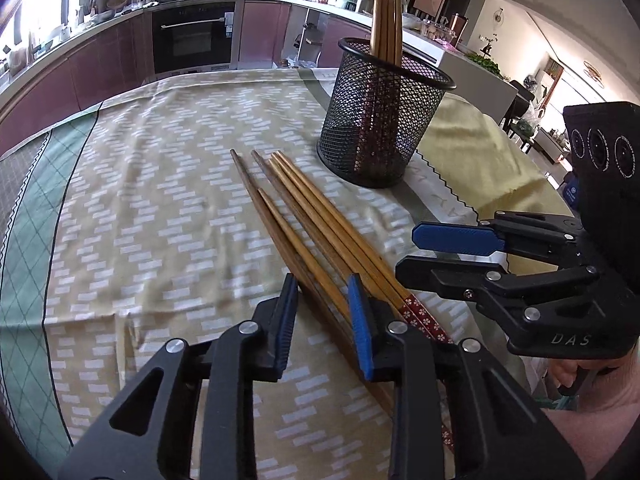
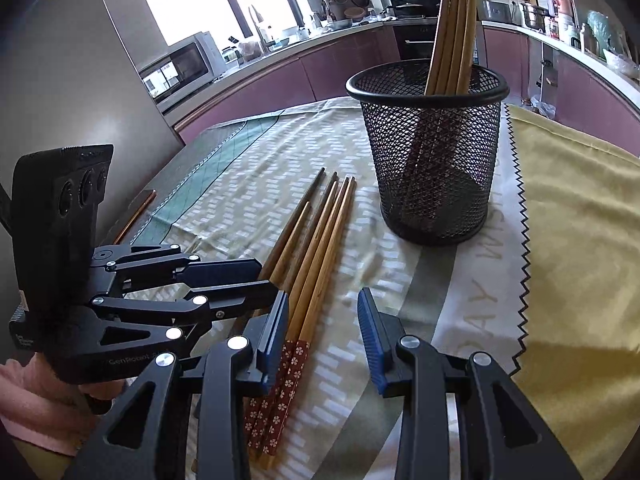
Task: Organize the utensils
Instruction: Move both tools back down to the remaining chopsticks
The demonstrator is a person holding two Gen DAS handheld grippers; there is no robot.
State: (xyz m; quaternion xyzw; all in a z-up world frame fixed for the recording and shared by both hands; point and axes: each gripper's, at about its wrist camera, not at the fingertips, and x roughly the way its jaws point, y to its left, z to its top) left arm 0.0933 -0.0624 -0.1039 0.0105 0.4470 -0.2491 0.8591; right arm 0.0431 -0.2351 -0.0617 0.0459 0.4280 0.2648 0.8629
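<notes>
Several wooden chopsticks (image 1: 304,216) lie side by side on the tablecloth, and two have red flowered ends (image 2: 280,384). My left gripper (image 1: 322,284) is down on them with narrow jaws straddling a dark and a light chopstick. A thin gap shows beside the right pad, so it is open. From the right wrist view the left gripper (image 2: 268,280) reaches in from the left. My right gripper (image 2: 323,296) is open around the red-ended pair, which lies by its left finger. The right gripper (image 1: 408,252) comes in from the right. A black mesh cup (image 1: 384,120) holds more chopsticks (image 1: 386,12).
The mesh cup (image 2: 432,160) stands just beyond the chopstick tips, on the seam between the patterned cloth (image 1: 160,200) and a yellow cloth (image 2: 580,240). A hand in a pink sleeve (image 2: 36,408) holds the left gripper. Kitchen counters and an oven (image 1: 192,36) lie behind.
</notes>
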